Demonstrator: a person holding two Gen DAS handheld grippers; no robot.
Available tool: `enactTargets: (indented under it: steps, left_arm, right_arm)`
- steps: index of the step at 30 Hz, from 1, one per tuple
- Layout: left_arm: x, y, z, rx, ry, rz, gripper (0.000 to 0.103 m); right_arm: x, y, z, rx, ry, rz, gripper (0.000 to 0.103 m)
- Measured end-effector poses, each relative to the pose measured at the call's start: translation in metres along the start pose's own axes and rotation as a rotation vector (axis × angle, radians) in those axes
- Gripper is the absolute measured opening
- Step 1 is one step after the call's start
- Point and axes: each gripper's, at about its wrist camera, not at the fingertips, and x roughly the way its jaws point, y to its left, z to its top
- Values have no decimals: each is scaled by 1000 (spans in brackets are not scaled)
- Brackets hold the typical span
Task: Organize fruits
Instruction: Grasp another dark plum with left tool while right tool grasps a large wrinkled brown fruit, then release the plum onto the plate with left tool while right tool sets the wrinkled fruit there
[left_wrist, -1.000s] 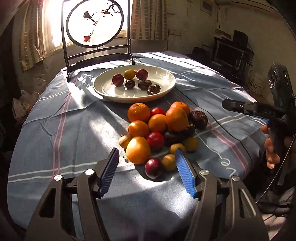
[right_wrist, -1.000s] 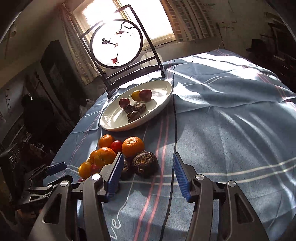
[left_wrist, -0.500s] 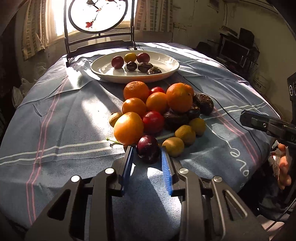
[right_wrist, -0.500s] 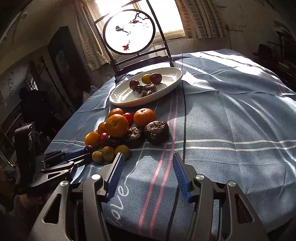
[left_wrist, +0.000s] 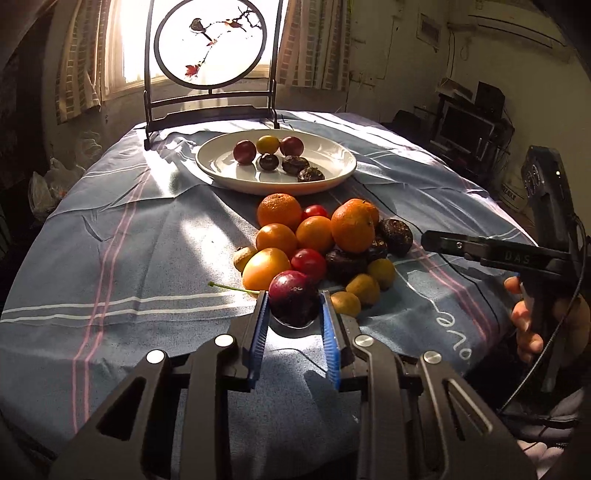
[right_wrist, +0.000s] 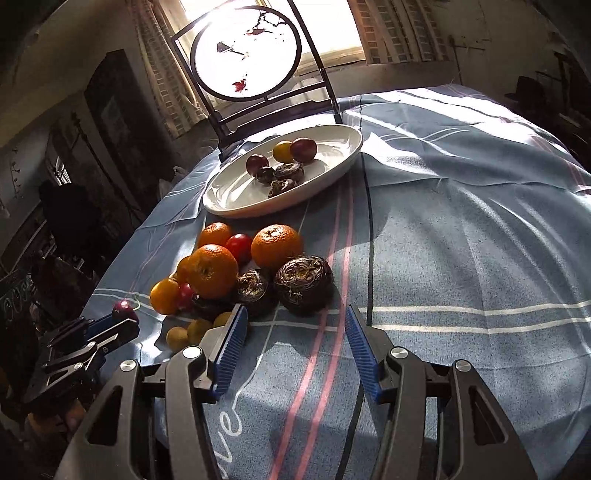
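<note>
1. "DAS" stands in pale letters on the dark finger of the right gripper (left_wrist: 428, 240), at the right edge of the left wrist view.
2. White script is stitched on the blue tablecloth (left_wrist: 110, 258): "eno", seen upside down, at lower right of the left wrist view (left_wrist: 452, 334).
3. In the right wrist view the same script reads "ve" at lower left (right_wrist: 227, 430).
</note>
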Motion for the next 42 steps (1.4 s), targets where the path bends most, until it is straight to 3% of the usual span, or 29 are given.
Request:
enactTargets:
  steps: [7,12,20,26,36,39,42]
  left_arm:
    - [-5,5,-2,-10,2,-1,26]
    - [-2,8,-4,-26,12,-6,26]
    - [-7,9,3,-23,-12,-1,26]
    - [0,13,33,0,-55,13,26]
    - [70,25,120,-3,-18,16,26]
    - [102,29,137,-14,35,7,26]
    - [131,34,144,-20,108,3,29]
  right_arm:
    - [43,2,21,8,80,-41,55]
    - [47,10,23,-23,91,-59,43]
    - [12,3,19,-10,-9,-9,43]
    - [-6,-3,51,0,-67,23,43]
    - [46,4,130,12,-23,47,43]
    - [73,5,143,21,0,16,43]
    - [95,-2,151,56,23,52,45]
